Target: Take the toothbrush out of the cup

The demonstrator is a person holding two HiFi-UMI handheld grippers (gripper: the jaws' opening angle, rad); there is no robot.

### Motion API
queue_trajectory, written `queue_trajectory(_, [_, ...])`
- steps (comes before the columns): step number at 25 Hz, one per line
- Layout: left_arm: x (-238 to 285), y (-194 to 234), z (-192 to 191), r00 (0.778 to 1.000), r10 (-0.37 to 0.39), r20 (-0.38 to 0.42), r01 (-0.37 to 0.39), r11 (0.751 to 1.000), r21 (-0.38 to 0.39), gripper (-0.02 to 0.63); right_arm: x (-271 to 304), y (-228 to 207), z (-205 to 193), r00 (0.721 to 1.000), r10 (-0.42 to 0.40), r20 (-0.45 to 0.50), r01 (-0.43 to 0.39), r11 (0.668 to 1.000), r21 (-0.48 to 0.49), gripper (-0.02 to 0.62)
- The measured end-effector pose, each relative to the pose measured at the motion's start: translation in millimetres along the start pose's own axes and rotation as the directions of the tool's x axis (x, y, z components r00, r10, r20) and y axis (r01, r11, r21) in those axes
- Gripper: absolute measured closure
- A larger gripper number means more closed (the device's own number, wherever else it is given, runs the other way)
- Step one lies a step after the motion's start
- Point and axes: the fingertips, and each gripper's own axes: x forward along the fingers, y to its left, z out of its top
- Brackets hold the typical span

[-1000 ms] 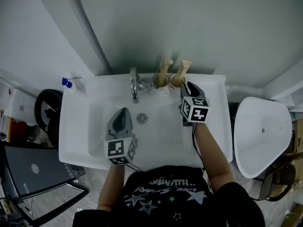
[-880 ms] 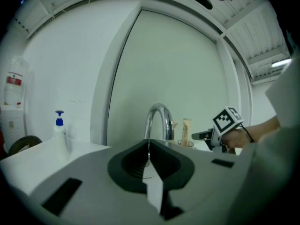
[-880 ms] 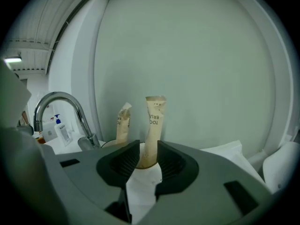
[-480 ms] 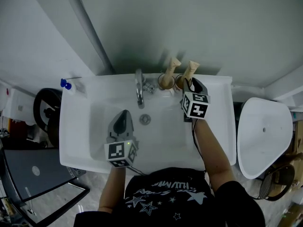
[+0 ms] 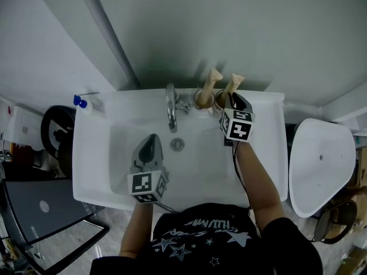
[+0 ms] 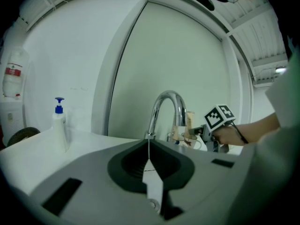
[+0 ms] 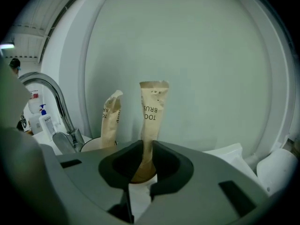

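right gripper [image 7: 146, 146]: jaws, having just been closing, pinch the lower sleeve of the paper-wrapped toothbrush [image 7: 152, 109]. the toothbrush stands upright in the right-hand cup [image 5: 219, 99] of 2 at the back of the sink [image 5: 94, 153], beside the faucet [image 5: 171, 107]. left gripper [image 6: 149, 146]: jaws pressed together with nothing between them, held over the basin.

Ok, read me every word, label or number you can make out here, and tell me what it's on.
"TOO" and "BRUS": nearer wrapped toothbrush, remainder hidden.
"TO" and "BR": second wrapped toothbrush, remainder turned away.
Shirt print: too blurred to read.
Red label on white container: too small to read.
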Motion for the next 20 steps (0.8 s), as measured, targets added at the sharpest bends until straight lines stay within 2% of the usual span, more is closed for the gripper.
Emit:
queue_trajectory(5, [0, -3, 0, 1.0, -0.005, -0.001, 0.005, 1.0, -0.002, 0.586, -2, 4, 1, 1.0, 0.019, 0.003, -0.019, 1.0, -0.003, 0.549])
queue_trajectory(12, [-1, -7, -1, 1.0, -0.011, -0.008, 0.011, 1.0, 0.001, 0.586, -8, 6, 6, 0.999, 0.037, 0.025, -0.037, 0.999, 0.002, 0.56])
queue_trajectory(20, [-15, -29, 7, 0.999, -0.036, 0.018, 0.036, 0.999, 0.011, 0.586, -35, 5, 34, 0.991, 0.069, 0.116, -0.074, 0.997, 0.04, 0.563])
